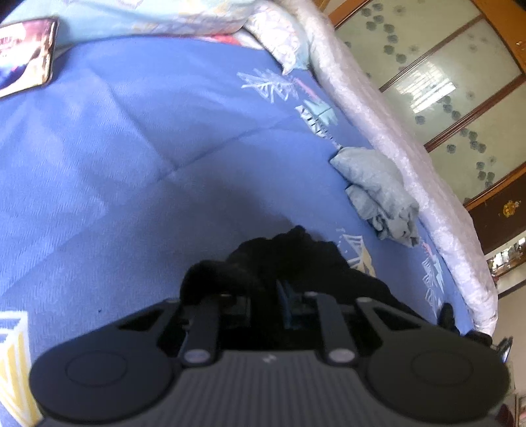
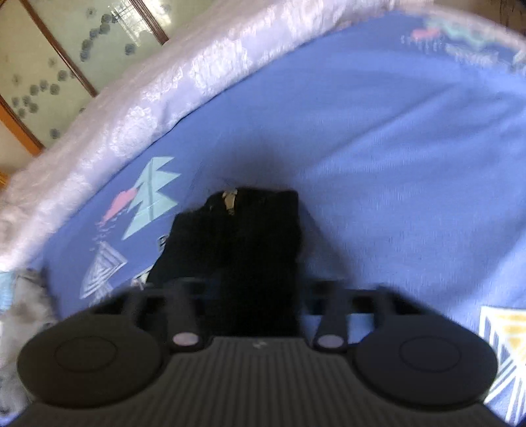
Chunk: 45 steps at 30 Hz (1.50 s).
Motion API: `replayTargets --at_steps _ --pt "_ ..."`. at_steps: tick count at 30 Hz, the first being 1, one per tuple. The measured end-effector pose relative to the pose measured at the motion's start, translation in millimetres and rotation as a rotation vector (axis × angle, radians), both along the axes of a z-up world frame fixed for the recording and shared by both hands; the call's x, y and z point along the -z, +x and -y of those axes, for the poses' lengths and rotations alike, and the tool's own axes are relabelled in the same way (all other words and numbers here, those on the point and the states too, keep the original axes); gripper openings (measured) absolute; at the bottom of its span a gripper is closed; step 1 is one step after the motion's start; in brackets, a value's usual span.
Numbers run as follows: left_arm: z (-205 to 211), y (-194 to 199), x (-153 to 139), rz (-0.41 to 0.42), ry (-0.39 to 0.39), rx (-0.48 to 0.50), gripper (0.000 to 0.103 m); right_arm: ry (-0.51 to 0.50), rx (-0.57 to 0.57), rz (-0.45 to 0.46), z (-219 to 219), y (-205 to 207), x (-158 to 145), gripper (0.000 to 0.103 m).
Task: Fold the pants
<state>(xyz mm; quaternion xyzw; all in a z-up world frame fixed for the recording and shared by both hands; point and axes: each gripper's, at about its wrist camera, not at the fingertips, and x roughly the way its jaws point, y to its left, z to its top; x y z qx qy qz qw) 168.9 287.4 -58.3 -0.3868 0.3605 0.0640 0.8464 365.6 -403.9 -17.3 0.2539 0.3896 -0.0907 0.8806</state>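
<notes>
Showing a pale label [image 2: 230, 200], unreadable, black pants [image 2: 243, 243] bunch up.

A bed [image 1: 98, 147] under a blue quilt printed with pale geometric shapes carries everything. Black pants [image 1: 279, 256] lie bunched on it. A crumpled grey cloth [image 1: 378, 190] sits near its white edge [image 1: 394, 131], a phone [image 1: 23, 56] rests at a far corner, and light bedding [image 1: 180, 13] is heaped beyond.
</notes>
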Motion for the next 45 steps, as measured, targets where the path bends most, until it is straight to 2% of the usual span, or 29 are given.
replayTargets --at_steps 1,4,7,10,12,14,15,17,19,20,22,23,26,28,30,32,34,36,37,38,40,41,43,44,45 --pt "1.7 -0.5 -1.8 0.01 0.004 -0.002 0.014 0.02 0.001 0.004 0.7 -1.3 -4.5 0.009" --pt "5.2 -3.4 -9.8 0.041 0.015 0.001 0.013 0.059 0.09 0.156 15.3 -27.3 -31.0 0.009" --pt "8.6 -7.4 -22.1 0.103 0.009 0.025 0.013 0.114 0.193 0.253 59.2 -64.0 -68.9 0.009" --pt "15.4 -5.5 -30.8 0.166 -0.055 0.099 0.013 0.071 0.265 0.324 97.7 -106.6 -102.3 0.009" --pt "28.9 -2.4 -34.1 0.187 -0.045 0.161 0.013 0.078 0.311 0.351 125.4 -147.1 -113.4 0.009" --pt "42.8 0.5 -32.5 0.171 0.008 0.206 0.013 0.047 0.338 0.306 143.2 -179.0 -107.8 0.01" --pt "47.6 2.9 -28.8 0.138 0.021 0.22 0.013 0.026 0.348 0.259 145.9 -188.4 -99.4 0.015" --pt "52.6 6.2 -17.2 0.047 0.025 0.242 0.013 0.007 0.353 0.128 156.8 -213.5 -74.9 0.018" --pt "52.1 0.7 -11.8 0.017 0.018 0.248 0.013 0.017 0.369 0.016 164.7 -237.9 -49.8 0.019" --pt "51.4 -4.1 -12.3 0.017 0.017 0.249 0.013 0.011 0.383 -0.003 166.6 -247.3 -43.4 0.02" --pt "48.5 -12.9 -15.5 0.028 0.014 0.251 0.013 -0.015 0.412 -0.01 168.2 -264.0 -39.4 0.035" --pt "48.2 -16.6 -17.4 0.032 0.013 0.253 0.013 -0.044 0.431 -0.004 168.6 -270.3 -42.0 0.037" --pt "48.6 -20.7 -24.7 0.038 0.036 0.257 0.012 -0.167 0.486 0.005 170.2 -275.1 -52.4 0.038" --pt "47.9 -21.0 -29.2 0.046 0.062 0.246 0.012 -0.181 0.492 0.035 172.9 -275.0 -62.7 0.038" --pt "44.5 -25.3 -32.2 0.061 0.057 0.229 0.012 -0.167 0.451 0.077 167.8 -270.5 -70.8 0.04" --pt "40.5 -26.0 -33.5 0.07 0.046 0.213 0.012 -0.142 0.379 0.096 164.3 -260.2 -73.1 0.049" --pt "39.0 -23.9 -32.6 0.06 0.05 0.206 0.012 -0.125 0.293 0.087 152.4 -238.5 -70.1 0.055" --pt "39.2 -19.9 -30.0 0.041 0.062 0.204 0.013 -0.147 0.236 0.047 139.8 -216.8 -60.6 0.056" --pt "39.5 -16.4 -29.3 0.034 0.07 0.207 0.022 -0.153 0.216 0.022 135.1 -203.3 -53.2 0.056" --pt "38.9 -13.1 -28.4 0.023 0.077 0.205 0.044 -0.15 0.202 0.003 131.4 -193.8 -46.2 0.056" --pt "37.3 -6.6 -25.9 0.009 0.088 0.173 0.077 -0.136 0.206 -0.042 126.7 -177.2 -31.0 0.058" --pt "36.0 -3.2 -24.3 0.016 0.089 0.171 0.081 -0.111 0.218 -0.063 125.4 -172.1 -25.7 0.059" --pt "36.5 6.8 -18.7 -0.002 0.093 0.184 0.081 -0.027 0.243 -0.127 130.7 -156.9 -5.1 0.065" --pt "38.4 10.8 -14.8 -0.012 0.095 0.196 0.08 -0.016 0.255 -0.158 128.5 -155.9 1.2 0.065" --pt "41.6 14.1 -10.9 -0.021 0.099 0.211 0.078 -0.05 0.262 -0.15 121.6 -157.1 1.6 0.061"
